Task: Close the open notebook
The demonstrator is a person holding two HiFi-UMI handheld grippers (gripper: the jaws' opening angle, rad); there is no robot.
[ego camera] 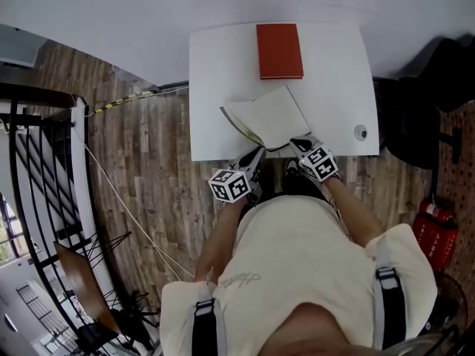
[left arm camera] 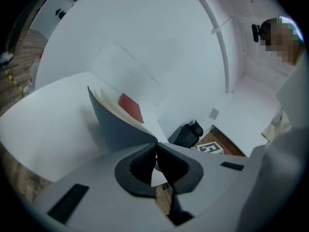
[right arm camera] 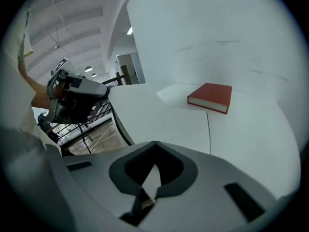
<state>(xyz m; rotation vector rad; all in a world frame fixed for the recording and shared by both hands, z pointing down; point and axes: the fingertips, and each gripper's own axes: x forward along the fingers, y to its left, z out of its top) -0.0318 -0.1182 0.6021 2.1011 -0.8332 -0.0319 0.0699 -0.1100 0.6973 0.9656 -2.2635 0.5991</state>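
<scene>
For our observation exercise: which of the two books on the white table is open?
The grey-covered, cream-paged notebook, its pages showing and one cover raised. The red hardcover book beyond it lies shut and flat.

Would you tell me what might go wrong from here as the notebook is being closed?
The left gripper pinches only the edge of the raised grey cover of the notebook, so the cover may slip free and flop open. The notebook lies near the front edge of the table, so a tug might drag it off.
</scene>
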